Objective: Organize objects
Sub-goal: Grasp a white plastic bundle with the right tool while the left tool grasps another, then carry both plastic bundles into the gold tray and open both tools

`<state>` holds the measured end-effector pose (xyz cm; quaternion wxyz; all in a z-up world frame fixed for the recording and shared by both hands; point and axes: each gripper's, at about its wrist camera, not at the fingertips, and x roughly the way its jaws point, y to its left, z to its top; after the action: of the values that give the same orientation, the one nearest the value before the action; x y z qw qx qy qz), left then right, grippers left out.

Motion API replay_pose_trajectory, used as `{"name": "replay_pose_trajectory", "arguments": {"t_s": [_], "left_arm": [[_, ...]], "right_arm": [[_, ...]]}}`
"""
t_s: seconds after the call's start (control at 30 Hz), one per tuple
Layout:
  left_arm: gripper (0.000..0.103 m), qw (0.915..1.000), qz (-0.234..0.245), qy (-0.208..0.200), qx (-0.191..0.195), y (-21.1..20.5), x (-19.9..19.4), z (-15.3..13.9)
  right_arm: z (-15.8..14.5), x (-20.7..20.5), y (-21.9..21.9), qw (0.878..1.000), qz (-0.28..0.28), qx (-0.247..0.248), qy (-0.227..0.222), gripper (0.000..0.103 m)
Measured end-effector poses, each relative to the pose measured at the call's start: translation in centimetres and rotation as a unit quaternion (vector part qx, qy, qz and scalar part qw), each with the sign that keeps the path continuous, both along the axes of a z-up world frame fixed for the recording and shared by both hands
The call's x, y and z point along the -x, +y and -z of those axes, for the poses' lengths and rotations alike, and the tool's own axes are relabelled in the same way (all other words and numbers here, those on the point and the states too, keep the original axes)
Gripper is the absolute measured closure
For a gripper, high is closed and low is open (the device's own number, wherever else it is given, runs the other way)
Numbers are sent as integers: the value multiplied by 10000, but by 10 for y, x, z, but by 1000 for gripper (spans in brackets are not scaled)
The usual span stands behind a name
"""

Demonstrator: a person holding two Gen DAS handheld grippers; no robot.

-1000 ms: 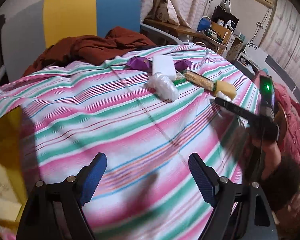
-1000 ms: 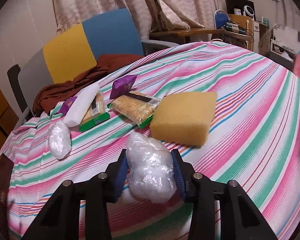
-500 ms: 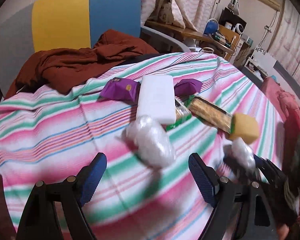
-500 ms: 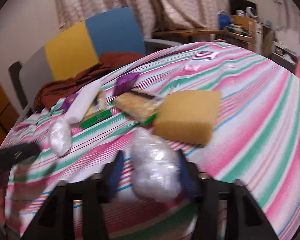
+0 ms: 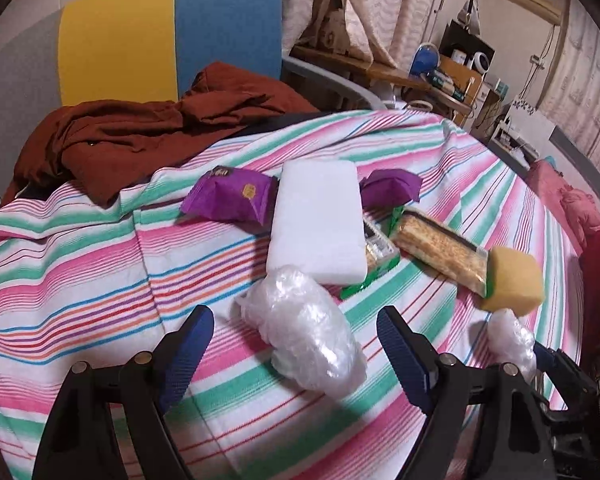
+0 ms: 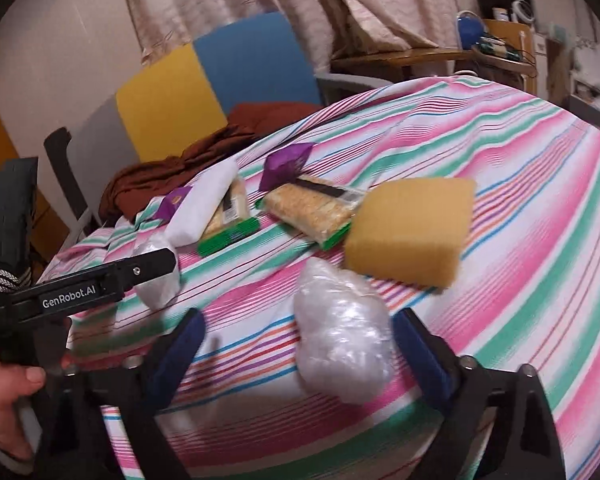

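Objects lie on a striped cloth (image 5: 80, 264). My left gripper (image 5: 296, 354) is open, its blue fingers either side of a clear plastic bundle (image 5: 304, 336). Behind it are a white block (image 5: 318, 220), two purple packets (image 5: 230, 198), cracker packs (image 5: 440, 252) and a yellow sponge (image 5: 514, 286). My right gripper (image 6: 300, 350) is open around a second plastic bundle (image 6: 342, 332), which lies on the cloth just in front of the yellow sponge (image 6: 408, 232). The left gripper's body (image 6: 80, 286) shows at the left of the right wrist view.
A rust-brown garment (image 5: 152, 136) lies heaped at the cloth's far edge against a yellow and blue chair back (image 5: 168, 36). A cluttered wooden desk (image 5: 440, 80) stands far right. The cloth drops away at the near and right edges.
My left gripper swung toward the pile and now straddles the near plastic bundle. My right gripper opened and let go of its plastic bundle, which now rests on the cloth.
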<state>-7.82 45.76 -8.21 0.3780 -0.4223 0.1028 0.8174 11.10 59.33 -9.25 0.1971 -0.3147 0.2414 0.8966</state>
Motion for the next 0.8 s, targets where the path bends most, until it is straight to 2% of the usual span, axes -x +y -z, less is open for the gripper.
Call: {"name": "replay_pose_trajectory", "arguments": {"t_s": [0.07, 0.13, 0.17, 0.27, 0.3, 0.5, 0.8], "left_arm": [[29, 10000, -6, 13, -34, 1, 2, 3], [46, 10000, -15, -39, 64, 3, 4, 11], [47, 10000, -50, 3, 52, 3, 4, 11], [54, 10000, -69, 5, 21, 0, 3, 11], [66, 10000, -78, -13, -39, -1, 4, 12], [67, 9995, -168, -41, -283, -17, 1, 12], [67, 9990, -276, 86, -332, -50, -16, 10]], "right_arm": [[1, -5, 1, 9998, 207, -52, -10, 43], [2, -9, 6, 9991, 431, 6, -9, 57], [3, -12, 8, 9987, 493, 74, 56, 59], [5, -17, 12, 9984, 518, 139, 191, 61], [5, -17, 12, 9983, 534, 125, 197, 61], [4, -18, 6, 9979, 610, 8, 205, 63], [1, -22, -10, 9974, 692, -70, 193, 63]]}}
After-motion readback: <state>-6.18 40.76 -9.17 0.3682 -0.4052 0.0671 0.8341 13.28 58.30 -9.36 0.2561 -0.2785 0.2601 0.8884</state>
